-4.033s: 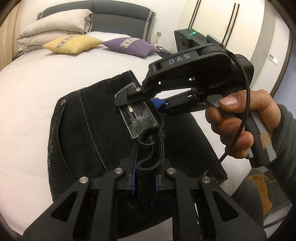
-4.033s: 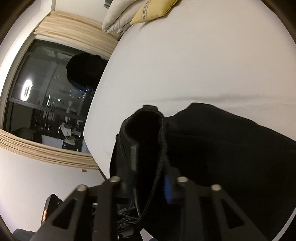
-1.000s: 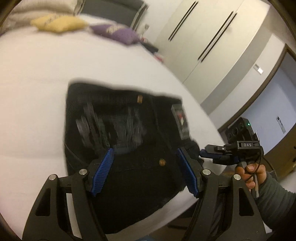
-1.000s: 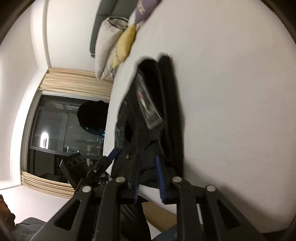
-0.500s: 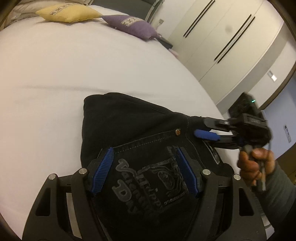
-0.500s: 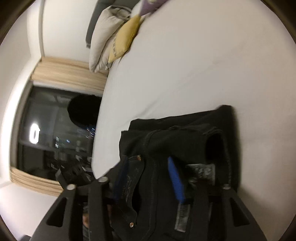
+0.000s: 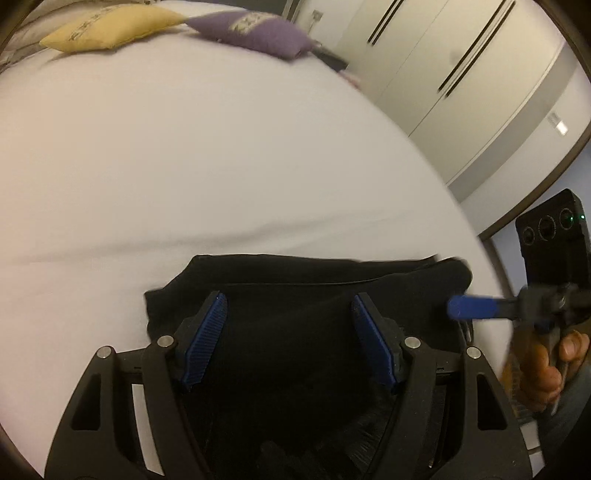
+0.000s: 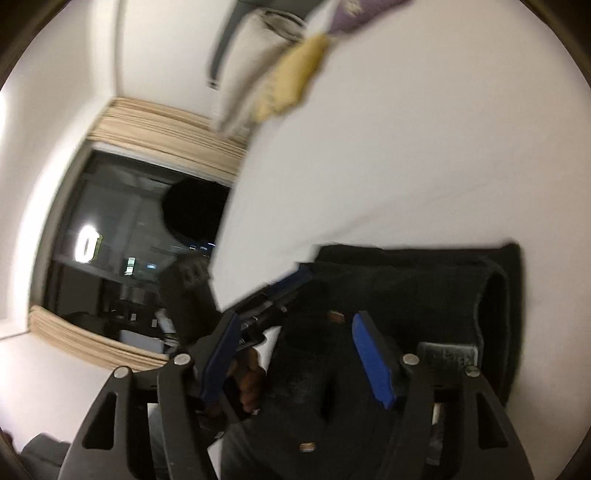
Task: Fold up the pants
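The black pants lie folded in a compact bundle at the near edge of the white bed. My left gripper is open and empty, hovering low over the bundle with its blue pads apart. My right gripper is open and empty above the pants, whose grey label shows. The right gripper also shows in the left wrist view at the bundle's right end. The left gripper shows in the right wrist view at the bundle's left end.
A yellow cushion and a purple cushion lie at the head of the bed. White wardrobe doors stand to the right. A dark window with beige blinds is to the left of the bed.
Both grippers let go of the pants and opened. In the last half second they drew back toward me, and the bundle sits lower in both views.
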`<act>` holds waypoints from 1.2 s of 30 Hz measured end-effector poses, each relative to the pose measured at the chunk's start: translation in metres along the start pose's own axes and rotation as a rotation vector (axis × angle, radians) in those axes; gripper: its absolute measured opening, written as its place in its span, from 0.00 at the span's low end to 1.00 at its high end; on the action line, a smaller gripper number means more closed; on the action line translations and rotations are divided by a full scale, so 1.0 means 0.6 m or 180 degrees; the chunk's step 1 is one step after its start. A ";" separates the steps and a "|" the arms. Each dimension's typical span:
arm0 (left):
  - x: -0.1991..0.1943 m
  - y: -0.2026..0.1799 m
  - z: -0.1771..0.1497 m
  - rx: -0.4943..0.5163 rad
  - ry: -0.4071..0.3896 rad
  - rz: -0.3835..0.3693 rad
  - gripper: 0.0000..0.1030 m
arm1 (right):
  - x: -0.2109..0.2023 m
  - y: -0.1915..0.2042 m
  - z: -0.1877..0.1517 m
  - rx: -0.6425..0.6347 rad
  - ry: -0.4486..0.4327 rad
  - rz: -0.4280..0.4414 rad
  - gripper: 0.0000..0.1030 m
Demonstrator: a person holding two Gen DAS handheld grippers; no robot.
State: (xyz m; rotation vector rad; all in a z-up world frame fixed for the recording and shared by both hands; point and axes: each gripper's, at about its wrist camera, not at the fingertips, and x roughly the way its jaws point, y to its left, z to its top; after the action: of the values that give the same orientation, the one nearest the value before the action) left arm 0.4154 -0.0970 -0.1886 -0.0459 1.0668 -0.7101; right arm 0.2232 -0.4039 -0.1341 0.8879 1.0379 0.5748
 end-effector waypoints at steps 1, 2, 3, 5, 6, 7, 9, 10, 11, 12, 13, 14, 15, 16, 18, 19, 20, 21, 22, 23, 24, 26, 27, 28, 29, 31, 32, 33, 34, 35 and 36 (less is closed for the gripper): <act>0.005 0.001 -0.003 0.0027 -0.0039 0.0023 0.67 | 0.006 -0.026 -0.005 0.0123 0.0034 -0.0151 0.59; 0.004 0.001 -0.006 0.0038 -0.0049 0.0040 0.67 | 0.003 -0.049 -0.013 0.0182 0.0012 -0.0163 0.37; -0.003 -0.001 -0.007 0.0050 -0.0082 0.0046 0.67 | -0.010 -0.065 -0.021 0.0246 -0.0044 -0.0135 0.28; -0.033 -0.008 -0.012 0.0068 -0.0179 0.0067 0.67 | -0.039 -0.076 -0.034 0.0415 -0.0076 -0.0070 0.32; -0.048 -0.015 -0.013 0.0056 -0.0222 0.0041 0.67 | -0.065 -0.068 -0.046 0.0390 -0.0145 -0.0079 0.39; -0.067 -0.019 -0.020 0.0036 -0.0285 -0.0019 0.67 | -0.082 -0.057 -0.056 0.0350 -0.0200 -0.0020 0.45; -0.111 -0.030 -0.048 -0.0008 -0.0413 -0.0162 0.67 | -0.110 -0.025 -0.081 0.0223 -0.0304 0.0260 0.57; -0.120 -0.038 -0.062 -0.0021 -0.0421 -0.0225 0.67 | -0.119 -0.006 -0.097 0.0141 -0.0334 0.0415 0.58; -0.130 -0.054 -0.086 -0.0012 -0.0424 -0.0332 0.67 | -0.121 0.010 -0.112 0.0059 -0.0323 0.0563 0.61; -0.132 -0.064 -0.104 0.0040 -0.0398 -0.0369 0.67 | -0.117 0.020 -0.123 0.0005 -0.0288 0.0651 0.64; -0.127 -0.078 -0.118 0.0116 -0.0343 -0.0354 0.67 | -0.106 0.027 -0.136 -0.0045 -0.0226 0.0692 0.66; -0.112 -0.090 -0.140 0.0234 -0.0235 -0.0294 0.67 | -0.090 0.026 -0.146 -0.0065 -0.0135 0.0658 0.67; -0.096 -0.094 -0.157 0.0268 -0.0146 -0.0259 0.67 | -0.070 0.015 -0.155 -0.0002 -0.0031 0.0557 0.67; -0.084 -0.094 -0.171 0.0268 -0.0129 -0.0221 0.66 | -0.055 0.000 -0.161 0.0094 0.0046 0.0439 0.66; -0.086 -0.095 -0.198 0.0358 -0.0325 -0.0177 0.66 | -0.049 -0.040 -0.173 0.0222 0.0039 0.0286 0.39; -0.089 -0.094 -0.204 0.0357 -0.0353 -0.0166 0.66 | -0.056 -0.049 -0.174 0.0255 -0.0014 0.0278 0.36; -0.094 -0.089 -0.208 0.0301 -0.0369 -0.0168 0.67 | -0.068 -0.059 -0.177 0.0326 -0.0064 0.0304 0.36; -0.096 -0.089 -0.210 0.0264 -0.0371 -0.0170 0.67 | -0.083 -0.068 -0.181 0.0371 -0.0120 0.0300 0.36; -0.100 -0.085 -0.214 0.0238 -0.0377 -0.0181 0.67 | -0.093 -0.072 -0.183 0.0394 -0.0142 0.0312 0.36; -0.105 -0.085 -0.219 0.0230 -0.0388 -0.0188 0.67 | -0.108 -0.073 -0.190 0.0382 -0.0169 0.0274 0.40; -0.102 -0.085 -0.208 0.0221 -0.0391 -0.0174 0.67 | -0.119 -0.071 -0.193 0.0342 -0.0197 0.0169 0.46; -0.131 -0.075 -0.225 0.0186 -0.0421 -0.0129 0.67 | -0.157 -0.069 -0.201 0.0340 -0.0292 0.0049 0.58; -0.152 -0.072 -0.231 0.0164 -0.0468 -0.0080 0.67 | -0.181 -0.066 -0.203 0.0351 -0.0402 -0.0028 0.64; -0.180 -0.065 -0.237 0.0138 -0.0590 -0.0024 0.67 | -0.196 -0.065 -0.198 0.0347 -0.0481 -0.0020 0.65; -0.202 -0.052 -0.233 0.0098 -0.0665 0.0014 0.67 | -0.211 -0.062 -0.191 0.0340 -0.0565 -0.0001 0.68; -0.221 -0.023 -0.225 -0.0047 -0.0703 0.0111 0.74 | -0.218 -0.060 -0.168 0.0320 -0.0591 -0.0073 0.74; -0.227 0.004 -0.216 -0.0192 -0.0696 0.0153 0.75 | -0.211 -0.059 -0.154 0.0317 -0.0559 -0.0099 0.74; -0.229 0.021 -0.211 -0.0292 -0.0674 0.0153 0.75 | -0.204 -0.062 -0.145 0.0314 -0.0520 -0.0105 0.74; -0.224 0.042 -0.202 -0.0421 -0.0604 0.0110 0.75 | -0.189 -0.062 -0.130 0.0306 -0.0462 -0.0126 0.74; -0.222 0.054 -0.196 -0.0486 -0.0547 0.0045 0.75 | -0.173 -0.066 -0.117 0.0322 -0.0394 -0.0157 0.74; -0.209 0.066 -0.189 -0.0566 -0.0438 -0.0069 0.75 | -0.162 -0.072 -0.114 0.0354 -0.0343 -0.0194 0.74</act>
State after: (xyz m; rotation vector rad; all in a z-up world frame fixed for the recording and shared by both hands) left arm 0.3080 0.0364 -0.1620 -0.2561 0.9960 -0.6210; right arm 0.1207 -0.4778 -0.1388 0.9711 1.0028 0.4168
